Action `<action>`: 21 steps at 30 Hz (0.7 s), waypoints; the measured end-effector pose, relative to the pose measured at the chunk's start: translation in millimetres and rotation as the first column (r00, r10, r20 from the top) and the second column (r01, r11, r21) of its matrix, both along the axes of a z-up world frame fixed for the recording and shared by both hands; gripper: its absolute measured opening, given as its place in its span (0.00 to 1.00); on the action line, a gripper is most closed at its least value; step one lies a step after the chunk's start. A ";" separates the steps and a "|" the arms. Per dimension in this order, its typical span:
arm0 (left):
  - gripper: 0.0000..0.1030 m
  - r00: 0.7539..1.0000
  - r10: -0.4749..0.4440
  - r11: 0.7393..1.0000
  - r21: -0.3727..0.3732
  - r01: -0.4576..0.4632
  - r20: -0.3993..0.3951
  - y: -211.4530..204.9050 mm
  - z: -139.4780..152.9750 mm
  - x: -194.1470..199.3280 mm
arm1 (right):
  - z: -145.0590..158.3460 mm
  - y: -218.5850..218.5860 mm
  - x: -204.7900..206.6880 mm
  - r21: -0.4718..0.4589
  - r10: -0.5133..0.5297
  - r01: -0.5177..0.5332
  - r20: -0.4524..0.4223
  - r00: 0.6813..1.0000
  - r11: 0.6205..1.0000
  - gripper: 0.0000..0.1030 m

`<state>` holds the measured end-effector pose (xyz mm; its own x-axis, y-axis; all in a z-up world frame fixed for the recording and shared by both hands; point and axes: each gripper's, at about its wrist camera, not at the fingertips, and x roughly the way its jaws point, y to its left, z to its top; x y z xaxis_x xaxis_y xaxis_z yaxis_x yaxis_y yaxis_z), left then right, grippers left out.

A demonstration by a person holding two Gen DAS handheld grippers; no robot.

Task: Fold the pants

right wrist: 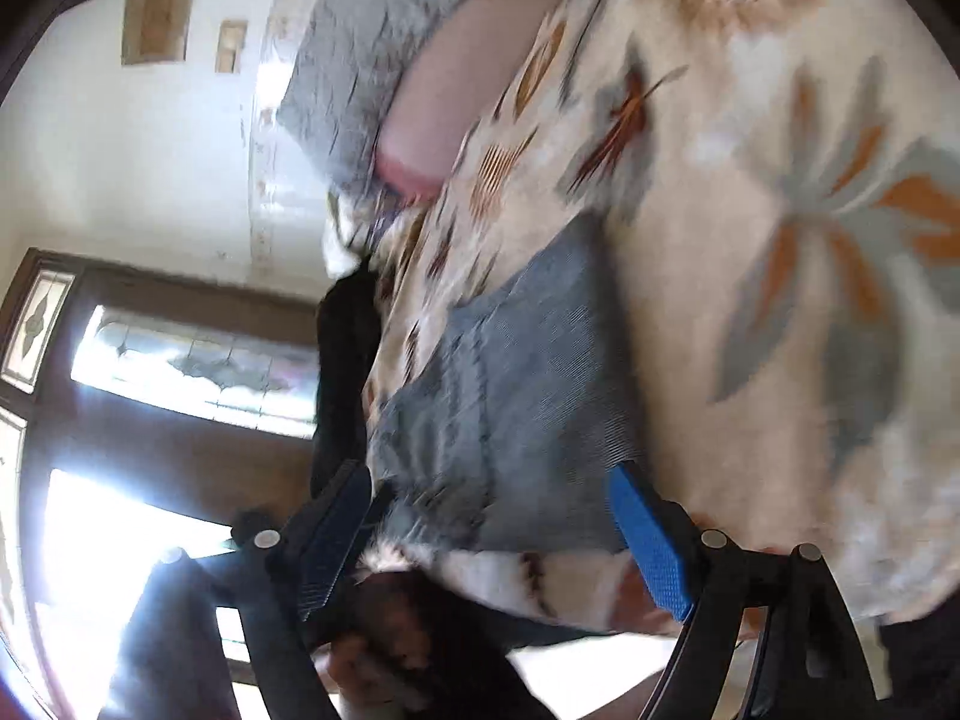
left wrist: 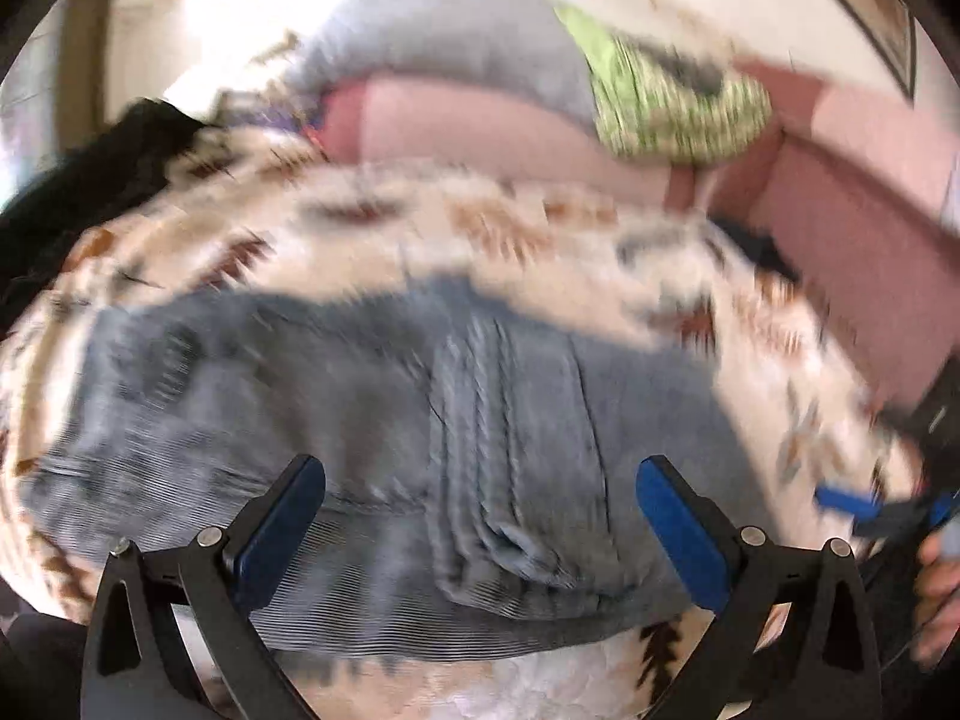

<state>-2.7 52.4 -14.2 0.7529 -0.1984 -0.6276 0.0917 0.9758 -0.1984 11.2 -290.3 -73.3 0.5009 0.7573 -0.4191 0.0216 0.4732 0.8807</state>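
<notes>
Grey-blue pants (left wrist: 360,420) lie folded in a compact stack on a bed covered with a cream leaf-patterned blanket (left wrist: 420,222). My left gripper (left wrist: 480,480) hovers over the near edge of the stack with its blue pads wide apart and nothing between them. In the right wrist view the same pants (right wrist: 510,396) appear turned sideways on the blanket (right wrist: 750,240). My right gripper (right wrist: 486,492) stands open just off the stack's near end, gripping nothing. The right gripper (left wrist: 852,504) also shows at the right edge of the left wrist view, with a hand (left wrist: 939,588) on it. Both views are blurred.
At the bed's head lie a grey pillow (left wrist: 456,42), a pink pillow (left wrist: 480,126) and a green patterned cushion (left wrist: 678,102). A dark garment (left wrist: 102,174) sits at the bed's left side. A pink-red bed frame (left wrist: 852,228) runs along the right. A bright window (right wrist: 198,366) and white wall face the right camera.
</notes>
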 end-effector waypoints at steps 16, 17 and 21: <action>1.00 0.847 0.433 0.690 -0.491 -0.531 -0.307 186.4 -39.0 -45.5 | -13.4 0.6 13.8 0.108 0.011 -0.015 0.036 0.999 0.994 0.84; 1.00 0.843 0.428 0.655 -0.531 -0.538 -0.326 192.8 -45.6 -41.9 | -13.3 1.1 13.7 0.108 0.009 -0.014 0.038 0.999 0.994 0.84; 1.00 0.830 0.405 0.579 -0.595 -0.557 -0.384 204.3 -65.3 -26.3 | -16.4 2.1 14.1 0.098 0.004 -0.007 0.027 1.000 0.995 0.84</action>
